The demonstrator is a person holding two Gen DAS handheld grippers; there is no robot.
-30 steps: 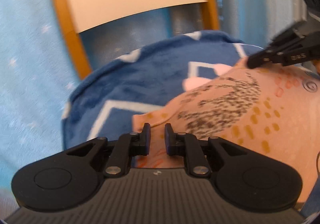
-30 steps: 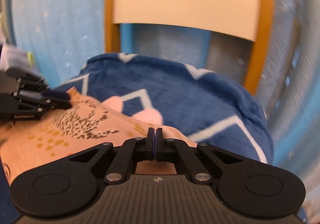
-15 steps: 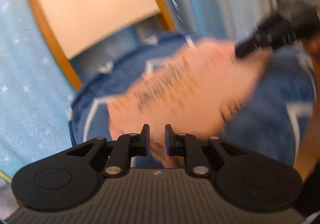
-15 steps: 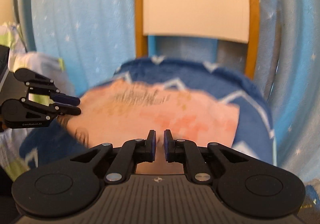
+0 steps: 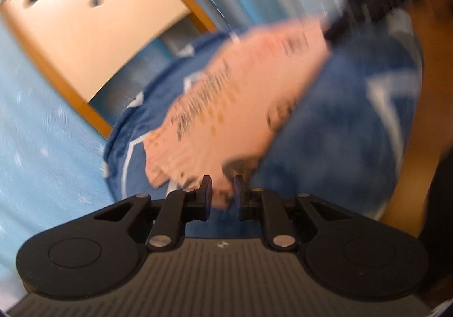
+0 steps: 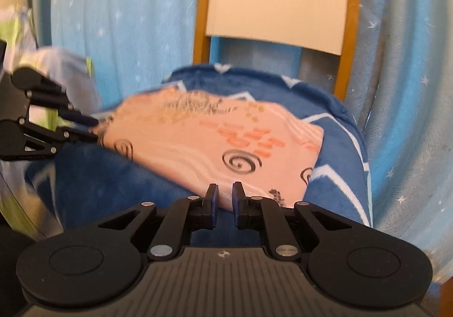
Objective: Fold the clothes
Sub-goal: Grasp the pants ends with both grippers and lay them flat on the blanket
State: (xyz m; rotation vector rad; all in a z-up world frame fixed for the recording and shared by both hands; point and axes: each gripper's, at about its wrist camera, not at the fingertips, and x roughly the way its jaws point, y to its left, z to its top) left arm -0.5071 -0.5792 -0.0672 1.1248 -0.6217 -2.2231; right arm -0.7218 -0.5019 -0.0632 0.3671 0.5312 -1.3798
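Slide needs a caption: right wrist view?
Both open grippers, right gripper and left gripper, beside a folded pink garment on a blue blanket.

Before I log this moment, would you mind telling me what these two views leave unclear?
- Left wrist view: motion blur smears the print on the pink garment, so its pattern is unreadable.
- Left wrist view: the right claw is a dark streak at the top right; its opening cannot be judged there.
- Right wrist view: the left claw is cut off by the left edge.
- Both views: the chair seat is covered by the blue blanket.
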